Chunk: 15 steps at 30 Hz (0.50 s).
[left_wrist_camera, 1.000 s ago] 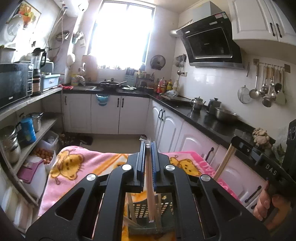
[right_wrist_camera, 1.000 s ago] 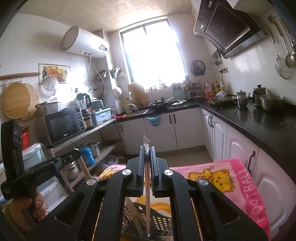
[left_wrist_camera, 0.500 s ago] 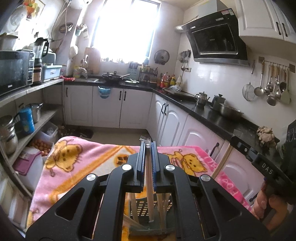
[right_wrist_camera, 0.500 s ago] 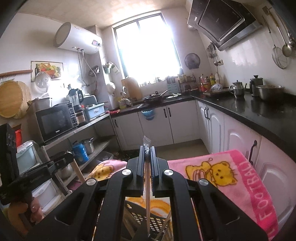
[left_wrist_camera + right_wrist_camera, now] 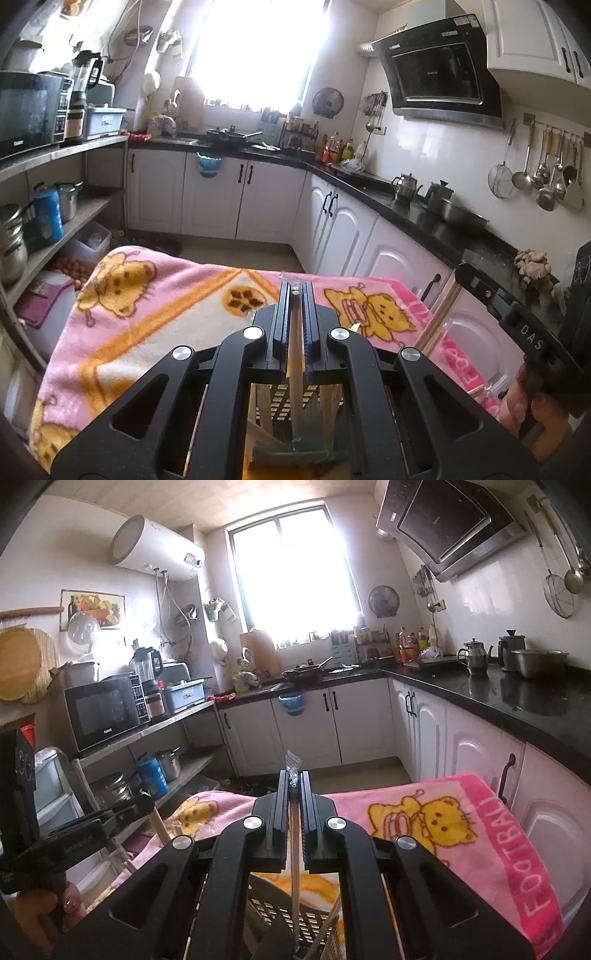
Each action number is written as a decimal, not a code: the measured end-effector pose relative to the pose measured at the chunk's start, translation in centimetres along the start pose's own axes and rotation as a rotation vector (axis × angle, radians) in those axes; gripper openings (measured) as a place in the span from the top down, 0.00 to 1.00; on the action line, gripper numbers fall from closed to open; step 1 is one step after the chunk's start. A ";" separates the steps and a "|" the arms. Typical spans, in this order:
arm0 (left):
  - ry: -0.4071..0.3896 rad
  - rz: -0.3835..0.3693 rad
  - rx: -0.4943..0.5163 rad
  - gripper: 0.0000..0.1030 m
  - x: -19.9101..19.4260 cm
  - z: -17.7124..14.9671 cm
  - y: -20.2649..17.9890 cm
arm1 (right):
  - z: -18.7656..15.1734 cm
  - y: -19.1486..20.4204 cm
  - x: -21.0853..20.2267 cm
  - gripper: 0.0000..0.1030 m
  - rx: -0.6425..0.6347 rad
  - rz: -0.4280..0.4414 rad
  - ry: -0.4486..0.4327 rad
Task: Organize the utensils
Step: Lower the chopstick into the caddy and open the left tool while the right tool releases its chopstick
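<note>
- The left gripper (image 5: 295, 291) is pinching a pair of pale wooden chopsticks (image 5: 296, 373) between its narrow black fingers (image 5: 284, 321), holding them upright with their lower ends reaching down into a dark perforated plastic utensil basket (image 5: 291, 404).
- A scrap of clear wrapper is sticking out at the top of that pair, right at the fingertips.
- The right gripper (image 5: 294, 775) is squeezing a single thin light-brown wooden chopstick (image 5: 294, 867), which is also standing nearly vertical with its tip down inside the same slotted basket (image 5: 284, 915); a crinkled clear wrapper end (image 5: 292, 762) is poking above the fingers.
- More pale sticks are leaning in the basket beside the held ones, tilted against its walls.
- The basket is sitting on a pink fleece blanket with yellow cartoon bears (image 5: 155, 306) that is covering the worktop.
- From the left view, the right gripper's black body (image 5: 517, 317) is showing at the right edge, with a wooden stick slanting beneath it.
</note>
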<state>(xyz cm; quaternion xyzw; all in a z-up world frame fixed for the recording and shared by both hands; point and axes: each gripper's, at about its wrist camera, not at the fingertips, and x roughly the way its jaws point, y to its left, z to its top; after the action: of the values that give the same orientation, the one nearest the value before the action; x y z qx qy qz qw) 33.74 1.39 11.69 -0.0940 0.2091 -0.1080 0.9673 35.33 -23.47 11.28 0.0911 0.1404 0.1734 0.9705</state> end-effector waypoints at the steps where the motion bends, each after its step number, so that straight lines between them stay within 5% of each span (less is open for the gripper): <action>1: 0.002 -0.001 0.001 0.98 0.1 -0.1 -0.1 | -0.3 0.1 0.2 0.94 -0.003 0.001 0.003; 15: 0.033 -0.006 0.013 0.98 0.8 -1.7 -0.2 | -2.8 0.7 1.8 0.94 -0.055 -0.032 0.069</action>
<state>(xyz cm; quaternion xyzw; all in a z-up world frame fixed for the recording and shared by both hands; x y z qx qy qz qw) 33.70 0.72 9.86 -0.0863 0.2240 -0.1136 0.9641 35.82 -21.79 8.36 0.0560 0.1704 0.1645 0.9699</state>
